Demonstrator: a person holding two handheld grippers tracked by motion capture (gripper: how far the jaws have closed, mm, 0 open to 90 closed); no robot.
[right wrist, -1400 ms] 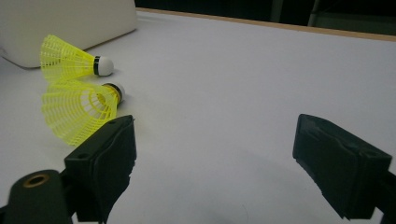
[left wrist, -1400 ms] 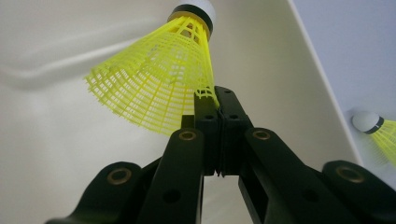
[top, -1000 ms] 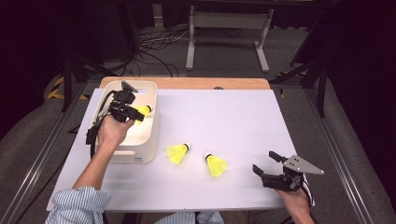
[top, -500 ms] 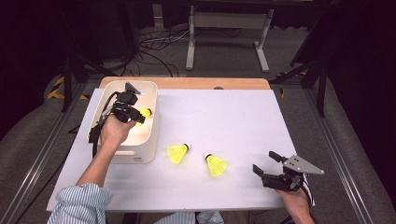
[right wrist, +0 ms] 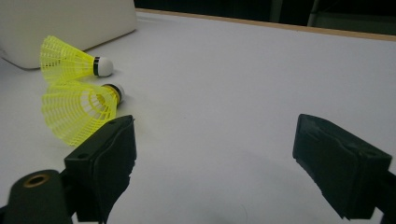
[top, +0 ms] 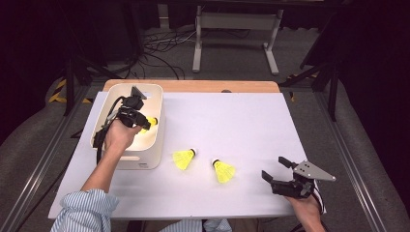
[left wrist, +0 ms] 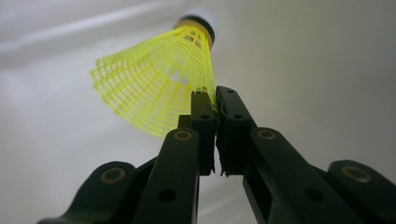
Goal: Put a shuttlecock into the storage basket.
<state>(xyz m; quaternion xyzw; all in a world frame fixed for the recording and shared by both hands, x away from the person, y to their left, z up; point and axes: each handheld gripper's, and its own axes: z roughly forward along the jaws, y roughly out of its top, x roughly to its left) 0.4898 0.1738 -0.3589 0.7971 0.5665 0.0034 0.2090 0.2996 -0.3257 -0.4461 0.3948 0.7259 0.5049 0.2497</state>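
White covering spreads over the desk, which stands in a dark room with cables on the floor behind it. Inside the white bin at the desk's left rear, a yellow shuttlecock hangs from the left tool, skirt edge between the two black pads, cork end pointing away toward the bin's pale wall. Those jaws have just been opening a little; in the left gripper view only a narrow slit shows between them, and the mesh rim is still caught at their tips. In the high view the left hand holds this tool over the bin's hollow.

Two more yellow shuttlecocks lie on the desk just right of the bin: one near its front corner, the other a little farther right, apart from each other.

Near the desk's front right edge the right tool rests low, jaws spread wide with nothing between them, pointed toward the two loose shuttlecocks.
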